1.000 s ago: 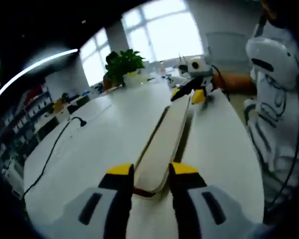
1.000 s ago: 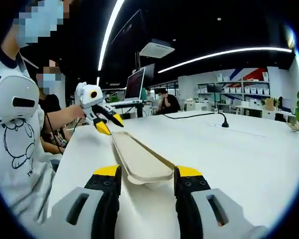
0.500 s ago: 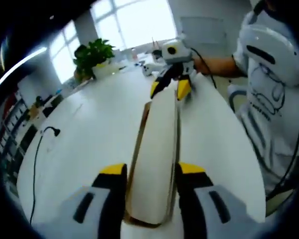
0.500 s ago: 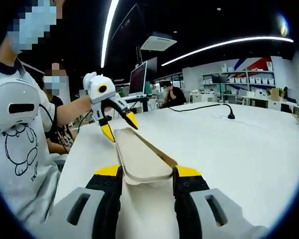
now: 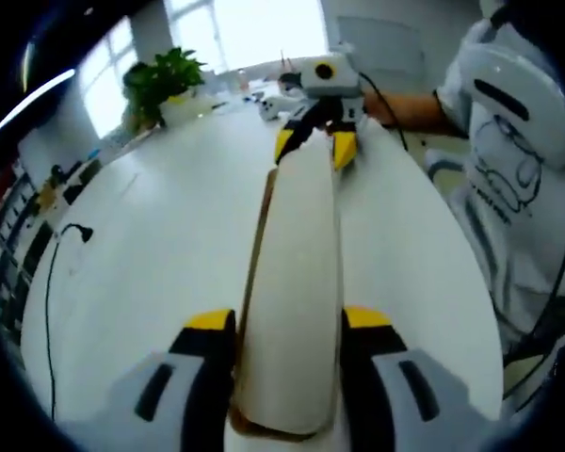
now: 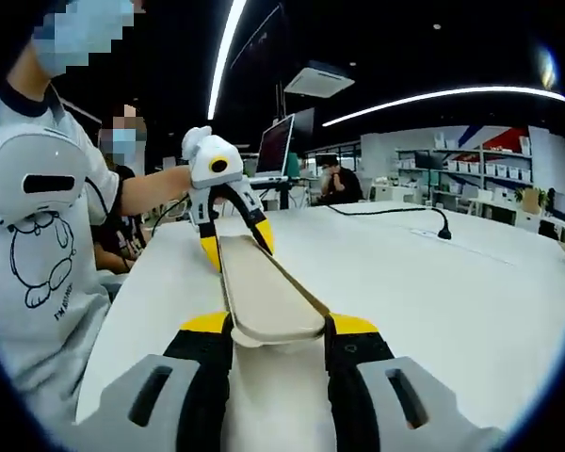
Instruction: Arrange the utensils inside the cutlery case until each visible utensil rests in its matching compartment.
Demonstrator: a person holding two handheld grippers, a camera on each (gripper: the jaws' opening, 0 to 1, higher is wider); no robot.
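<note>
A long, shallow beige cutlery case point(image 5: 297, 273) hangs in the air above the white table point(image 5: 151, 245), held at both ends. My left gripper point(image 5: 289, 322) is shut on its near end in the left gripper view, and my right gripper point(image 5: 313, 149) clamps the far end. In the right gripper view the same case point(image 6: 264, 292) runs away from my right gripper point(image 6: 280, 325), which is shut on it, to my left gripper point(image 6: 236, 247) at the other end. The case's inside is hidden.
A person in a white shirt point(image 5: 518, 169) stands at the table's edge beside the case, also seen in the right gripper view as the person point(image 6: 38, 217). A potted plant point(image 5: 160, 80) and a black cable point(image 5: 61, 254) lie farther off. A laptop point(image 6: 281, 151) sits behind.
The case has swung from a slant into line with both views, and the opposite gripper now sits straight ahead in each. Both grippers have kept their hold.
</note>
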